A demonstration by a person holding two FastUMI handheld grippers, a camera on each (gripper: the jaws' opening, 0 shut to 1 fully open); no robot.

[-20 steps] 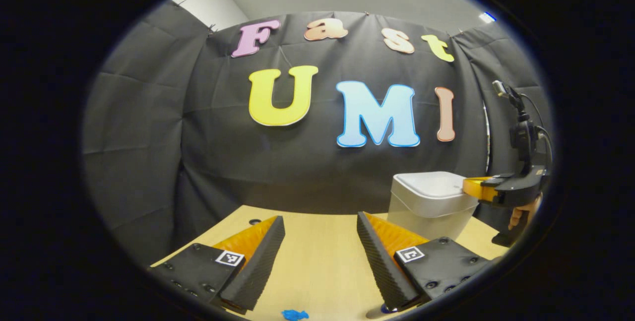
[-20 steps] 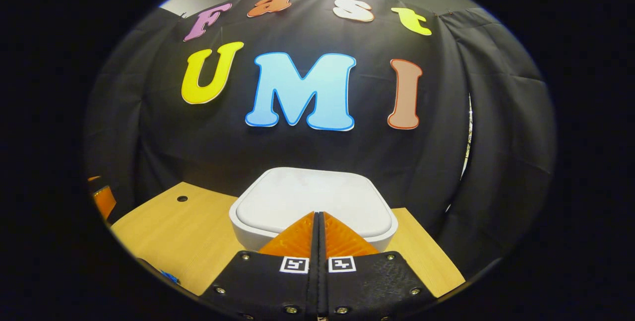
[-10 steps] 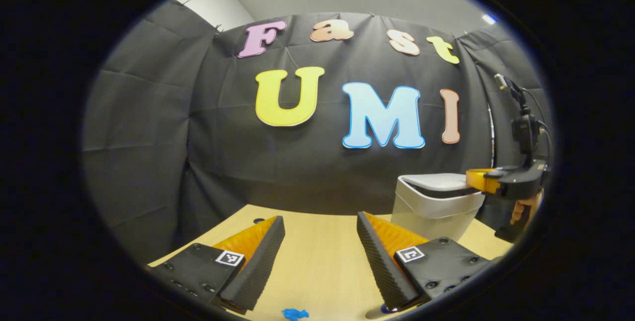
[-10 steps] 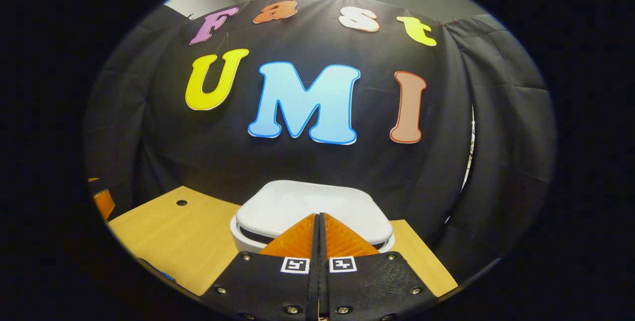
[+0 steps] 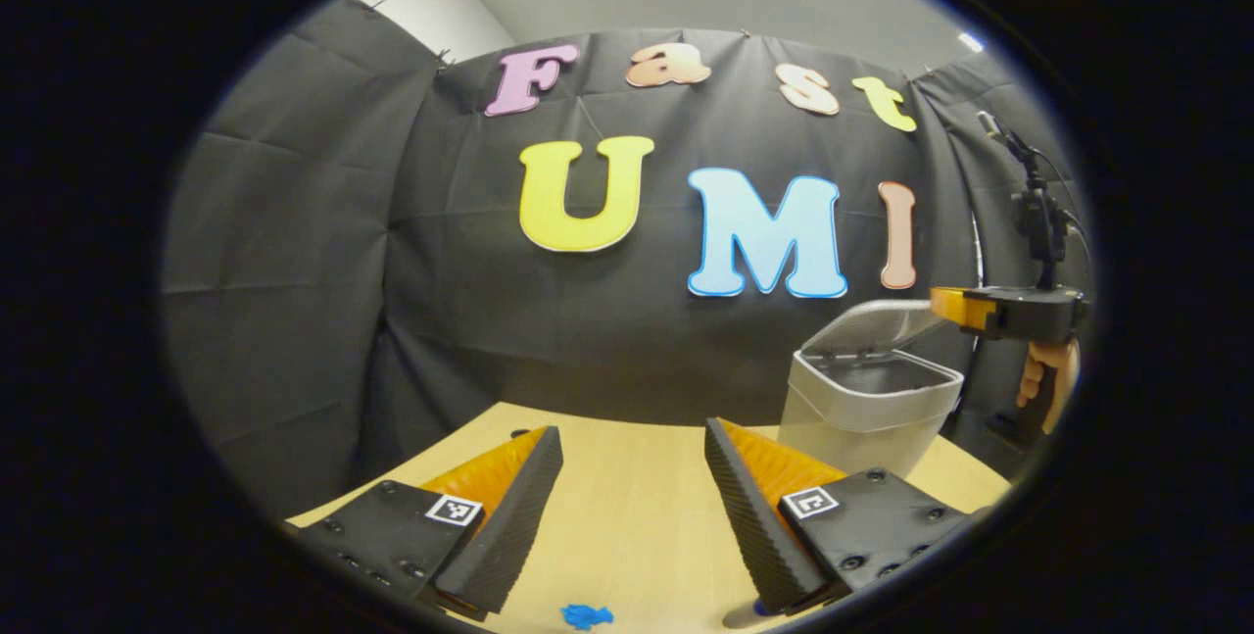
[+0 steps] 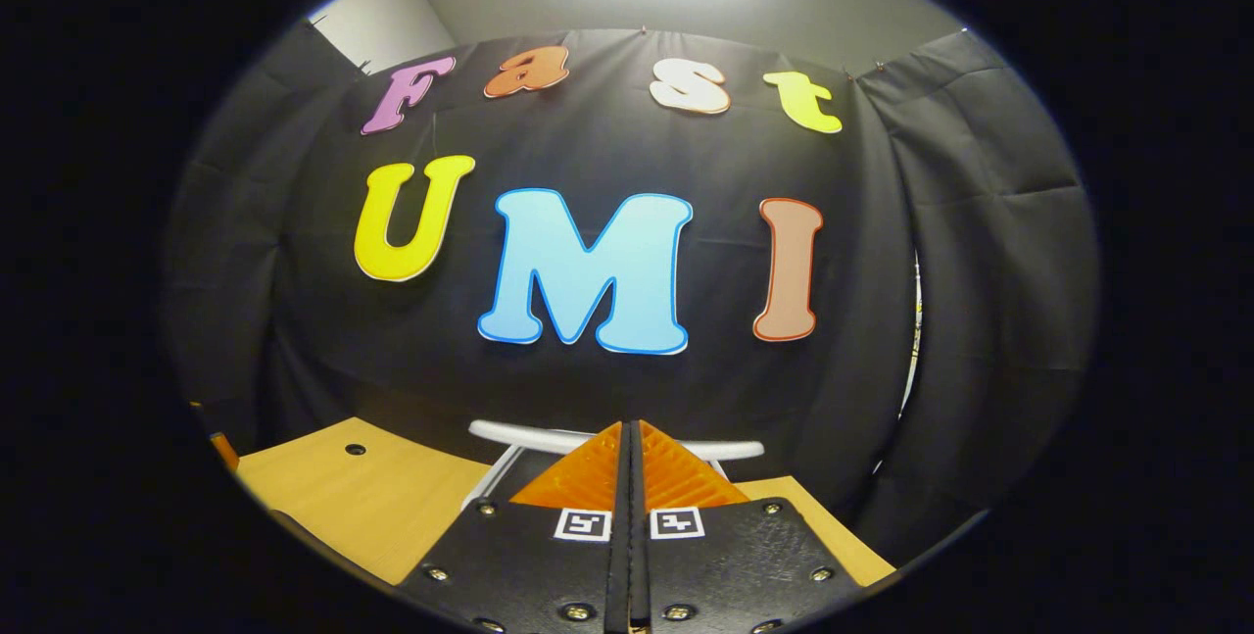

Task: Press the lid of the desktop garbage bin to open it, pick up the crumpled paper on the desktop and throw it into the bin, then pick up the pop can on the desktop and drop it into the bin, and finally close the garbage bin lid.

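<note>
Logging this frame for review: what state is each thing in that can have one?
garbage bin: open, upright on the desk.
lid: raised, tilted back.
left gripper: open, holding nothing.
right gripper: shut, holding nothing, above the bin.
blue scrap: lying loose on the desk.

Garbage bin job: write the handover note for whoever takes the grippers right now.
Left gripper: open, empty, low over the desk.
Right gripper: shut, empty, raised above the bin; also seen in the left gripper view, held by a hand.
Garbage bin: on the desk's right, lid tilted up, open.
Done: lid opened.
Left: crumpled paper, then pop can, into the bin; close lid. A small blue scrap lies near the left gripper.
</note>
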